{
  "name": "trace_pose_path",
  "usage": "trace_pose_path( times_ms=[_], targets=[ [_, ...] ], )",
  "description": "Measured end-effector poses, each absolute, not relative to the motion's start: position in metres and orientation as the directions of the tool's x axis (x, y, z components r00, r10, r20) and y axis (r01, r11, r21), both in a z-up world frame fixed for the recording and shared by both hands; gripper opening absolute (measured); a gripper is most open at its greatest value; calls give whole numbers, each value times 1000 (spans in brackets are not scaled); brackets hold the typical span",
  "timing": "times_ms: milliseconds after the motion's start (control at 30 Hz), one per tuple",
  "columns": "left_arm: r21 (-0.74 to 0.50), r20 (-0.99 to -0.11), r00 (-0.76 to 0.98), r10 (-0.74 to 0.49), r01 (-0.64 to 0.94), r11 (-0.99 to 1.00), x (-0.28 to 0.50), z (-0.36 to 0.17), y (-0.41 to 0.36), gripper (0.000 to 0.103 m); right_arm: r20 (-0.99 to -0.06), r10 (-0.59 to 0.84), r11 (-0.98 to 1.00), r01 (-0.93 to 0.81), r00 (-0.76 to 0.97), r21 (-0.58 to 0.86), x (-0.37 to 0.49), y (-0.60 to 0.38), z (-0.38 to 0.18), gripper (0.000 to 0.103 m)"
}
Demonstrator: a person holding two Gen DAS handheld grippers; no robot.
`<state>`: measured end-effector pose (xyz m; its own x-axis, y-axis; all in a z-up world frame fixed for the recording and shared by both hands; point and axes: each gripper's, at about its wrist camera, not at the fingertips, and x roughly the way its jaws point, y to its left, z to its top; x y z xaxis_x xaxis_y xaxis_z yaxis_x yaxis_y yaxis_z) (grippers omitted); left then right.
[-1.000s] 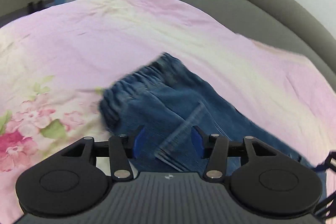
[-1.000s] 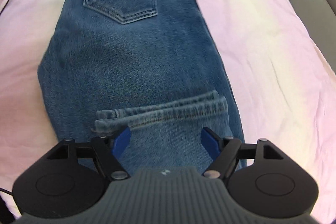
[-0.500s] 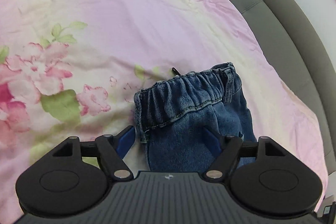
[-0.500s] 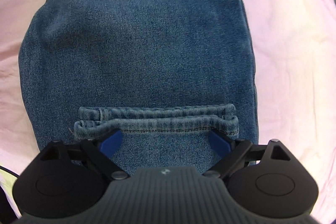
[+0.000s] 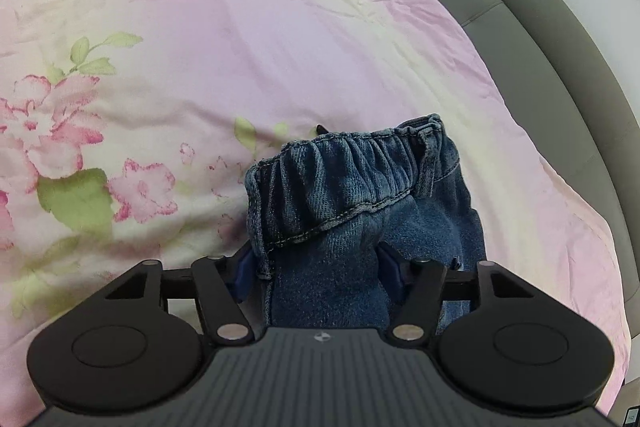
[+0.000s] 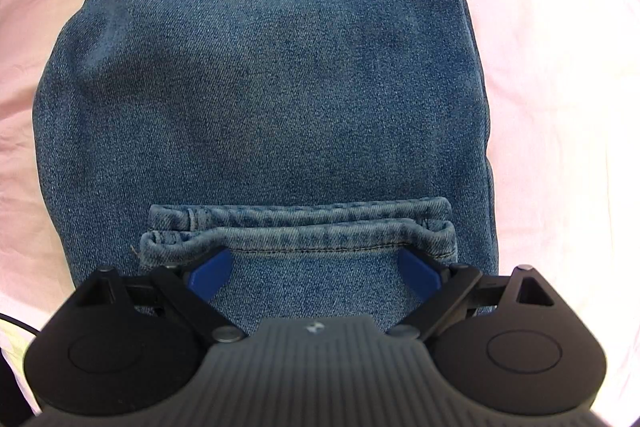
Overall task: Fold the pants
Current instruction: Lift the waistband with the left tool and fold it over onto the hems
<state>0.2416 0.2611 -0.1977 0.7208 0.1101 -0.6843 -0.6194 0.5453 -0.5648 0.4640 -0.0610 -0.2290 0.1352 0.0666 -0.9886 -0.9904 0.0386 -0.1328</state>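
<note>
Pants [image 6: 264,107] on pink bedspread [image 5: 240,27], waistband [image 5: 340,179] between left gripper [image 5: 316,267] fingers [image 5: 244,267].

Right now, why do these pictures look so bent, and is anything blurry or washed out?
Both views are fisheye: in the left wrist view the bedspread bulges like a dome and the grey headboard curves. In the right wrist view the jeans swell outward, denim weave sharp, while the pink sheet at right is overexposed to near white.
</note>
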Motion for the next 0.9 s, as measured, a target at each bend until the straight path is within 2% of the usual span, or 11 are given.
trace_pose_path(
  times_ms=[133,400,700,900],
  targets=[
    [-525,-618,770,160,-555,645,236,-173,242,60,-983,67,41,-985,169,-167,455,-61,-233,88],
    [-410,-481,859,173,-395,822,220,-110,180,58,-966,92,94,-968,240,-231,440,-71,-234,88],
    [-98,-417,900,128,-185,978,234,-58,38,55,-894,116,179,-895,432,-409,404,-109,-192,89],
    [226,-431,894,125,-27,974,246,-86,-75,54,-881,86,338,-845,465,-414,385,-179,-167,90]
  ],
)
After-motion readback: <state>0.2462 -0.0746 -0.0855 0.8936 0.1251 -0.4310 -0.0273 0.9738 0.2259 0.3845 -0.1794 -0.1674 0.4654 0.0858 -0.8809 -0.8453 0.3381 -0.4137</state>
